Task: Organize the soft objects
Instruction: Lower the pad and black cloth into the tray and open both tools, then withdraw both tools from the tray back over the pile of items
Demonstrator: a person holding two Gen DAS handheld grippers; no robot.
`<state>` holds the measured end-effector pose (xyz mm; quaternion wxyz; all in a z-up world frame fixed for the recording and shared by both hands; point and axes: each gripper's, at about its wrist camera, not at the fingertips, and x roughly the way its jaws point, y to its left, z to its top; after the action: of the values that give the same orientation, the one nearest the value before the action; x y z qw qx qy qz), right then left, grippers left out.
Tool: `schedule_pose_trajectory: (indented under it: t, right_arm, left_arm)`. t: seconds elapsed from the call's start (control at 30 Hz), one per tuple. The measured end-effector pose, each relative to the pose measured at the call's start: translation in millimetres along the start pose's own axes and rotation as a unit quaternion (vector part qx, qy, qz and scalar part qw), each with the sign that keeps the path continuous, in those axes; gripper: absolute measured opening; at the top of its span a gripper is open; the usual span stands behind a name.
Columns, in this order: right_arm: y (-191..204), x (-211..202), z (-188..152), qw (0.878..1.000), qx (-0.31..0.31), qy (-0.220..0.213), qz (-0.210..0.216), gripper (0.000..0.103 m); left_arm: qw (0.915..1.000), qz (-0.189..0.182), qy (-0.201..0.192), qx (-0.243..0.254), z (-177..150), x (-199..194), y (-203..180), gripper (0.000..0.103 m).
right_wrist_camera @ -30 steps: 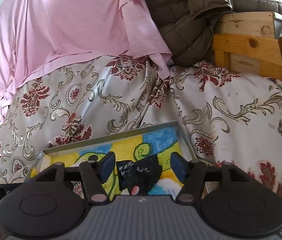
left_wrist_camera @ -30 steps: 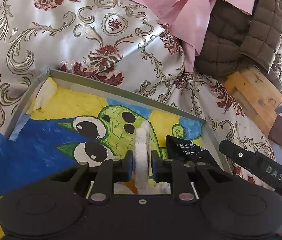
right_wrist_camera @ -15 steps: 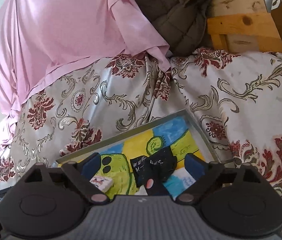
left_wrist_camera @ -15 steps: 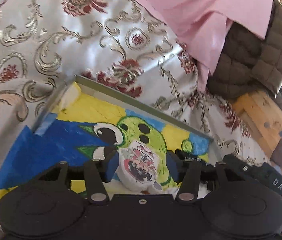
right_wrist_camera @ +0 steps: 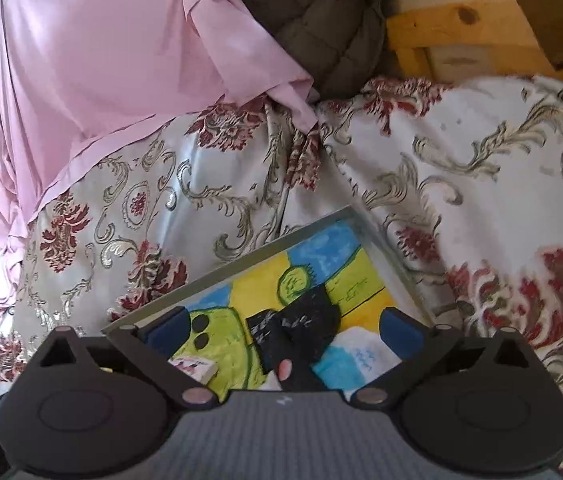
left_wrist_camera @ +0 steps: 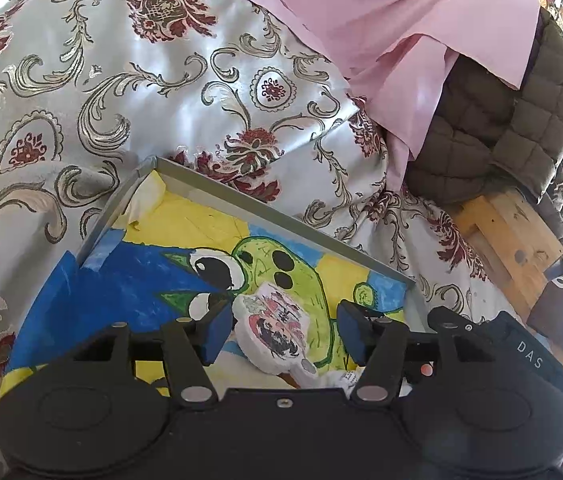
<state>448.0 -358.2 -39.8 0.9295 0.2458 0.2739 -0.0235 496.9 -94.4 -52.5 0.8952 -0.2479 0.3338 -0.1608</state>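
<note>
Left wrist: left gripper [left_wrist_camera: 283, 330] jaws apart, just opened further; white printed plush [left_wrist_camera: 273, 332] lay flat between pads, ungripped, in tray [left_wrist_camera: 281, 216], 6 o'clock of painted floor

Right wrist: right gripper [right_wrist_camera: 281, 334] jaws widest, just opened; black soft item [right_wrist_camera: 301, 330] between pads, ungripped, in tray; plush at 8 o'clock

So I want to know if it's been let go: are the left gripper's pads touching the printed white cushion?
Apart. In the left wrist view the left gripper has just been opening; bare gaps show between both pads and the printed white cushion lying in the tray.
</note>
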Motion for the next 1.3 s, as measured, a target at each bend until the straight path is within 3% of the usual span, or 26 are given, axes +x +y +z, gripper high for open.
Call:
schedule_pose_trajectory:
  t: [0.13, 0.33, 0.5, 0.7, 0.83, 1.1, 1.3]
  right_arm:
    - [1, 9, -2, 1.000, 0.013, 0.022, -0.015, 0.102]
    - [-3, 4, -2, 0.999, 0.020, 0.000, -0.044, 0.103]
    - [-2, -7, -2, 0.999, 0.012, -0.037, -0.003, 0.103]
    - [-6, 14, 2, 0.999, 0.044, 0.012, -0.005, 0.103]
    - [-6, 17, 1, 0.999, 0.041, 0.014, -0.029, 0.103]
    - [23, -26, -10, 0.999, -0.022, 0.005, -0.041, 0.103]
    - [31, -71, -8, 0.999, -0.015, 0.002, -0.037, 0.103]
  left_arm:
    - [1.0000, 0.001, -0.003, -0.002, -1, -2, 0, 0.062]
    - [1.0000, 0.002, 0.004, -0.004, -1, -5, 2, 0.064]
    - [1.0000, 0.002, 0.002, 0.006, -2, -11, -1, 0.067]
    - [1.0000, -0.003, 0.004, 0.002, -4, -12, -3, 0.068]
    - [0.9999, 0.000, 0.011, 0.003, -5, -13, -1, 0.068]
    - [0.9999, -0.002, 0.008, 0.010, -5, -39, -3, 0.072]
    - [0.9999, -0.008, 0.004, 0.009, -12, -71, -5, 0.072]
